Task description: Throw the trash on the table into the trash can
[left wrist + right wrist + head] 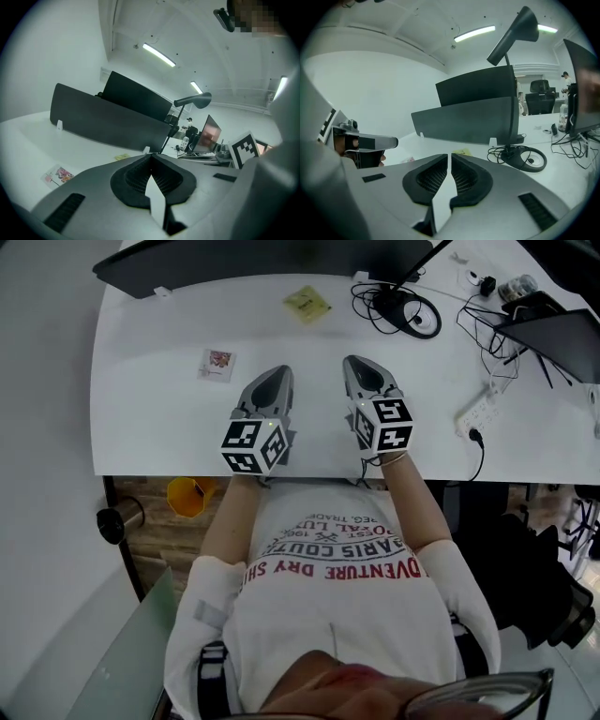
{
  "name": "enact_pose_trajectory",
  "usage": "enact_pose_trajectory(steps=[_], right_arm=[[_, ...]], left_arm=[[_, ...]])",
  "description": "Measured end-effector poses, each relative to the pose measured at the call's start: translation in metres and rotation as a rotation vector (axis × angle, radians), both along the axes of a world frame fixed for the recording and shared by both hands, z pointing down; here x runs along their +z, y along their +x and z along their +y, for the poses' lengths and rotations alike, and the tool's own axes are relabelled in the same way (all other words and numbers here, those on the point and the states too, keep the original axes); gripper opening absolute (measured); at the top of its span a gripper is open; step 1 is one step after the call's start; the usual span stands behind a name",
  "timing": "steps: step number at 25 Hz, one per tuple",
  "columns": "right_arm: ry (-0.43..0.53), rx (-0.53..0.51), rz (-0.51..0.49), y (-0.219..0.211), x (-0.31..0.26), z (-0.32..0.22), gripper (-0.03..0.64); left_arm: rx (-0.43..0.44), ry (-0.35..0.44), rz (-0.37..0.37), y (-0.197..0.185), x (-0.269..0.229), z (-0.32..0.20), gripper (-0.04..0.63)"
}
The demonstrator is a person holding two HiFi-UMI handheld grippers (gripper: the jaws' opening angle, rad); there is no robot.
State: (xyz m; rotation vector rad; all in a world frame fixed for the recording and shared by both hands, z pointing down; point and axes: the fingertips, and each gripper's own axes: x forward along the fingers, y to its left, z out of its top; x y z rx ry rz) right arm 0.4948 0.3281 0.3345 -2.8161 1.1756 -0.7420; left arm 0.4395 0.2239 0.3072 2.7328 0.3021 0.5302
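Plainly, the task had barely started: nothing had been picked up and no trash sat in either tool. The left gripper (273,379) and the right gripper (362,367) hovered side by side over the near edge of the white table (155,423), each with its jaws pressed together at the tips and nothing between them; their own views showed only bare tabletop through the slit behind the pads. Two pieces that I took for the trash lay on the table, untouched: a small printed card (218,363) just left of and beyond the left gripper, and a yellow paper (307,304) farther back, nearer the dark divider panel (234,261). Below the table's near edge, on the person's left, stood one yellow container (189,495), probably the trash can, though too little of it showed to be sure. By that reading both pieces remained to be grasped, carried over the edge and dropped. The count: two grippers, two scraps, one likely bin, one power strip (478,413) among the cables at right.
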Motion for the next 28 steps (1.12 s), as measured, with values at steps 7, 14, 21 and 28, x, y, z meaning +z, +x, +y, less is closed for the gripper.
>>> enact_pose_trajectory(steps=[7,14,21,28], right_arm=[[-0.055,-0.014,-0.060,0.056,0.034,-0.060,0.120],[-0.158,0.001,-0.121,0.108,0.096,-0.101,0.237],[-0.268,0.009,-0.129,0.145,0.145,-0.126,0.276],[-0.340,0.039,-0.246,0.161,0.179,-0.122,0.276]], left_arm=[[0.008,-0.014,-0.052,0.043,0.027,-0.045,0.023],[0.012,-0.044,-0.112,0.079,0.071,-0.083,0.023],[0.026,-0.071,-0.163,0.097,0.106,-0.102,0.023],[0.059,-0.092,-0.187,0.103,0.121,-0.100,0.023]])
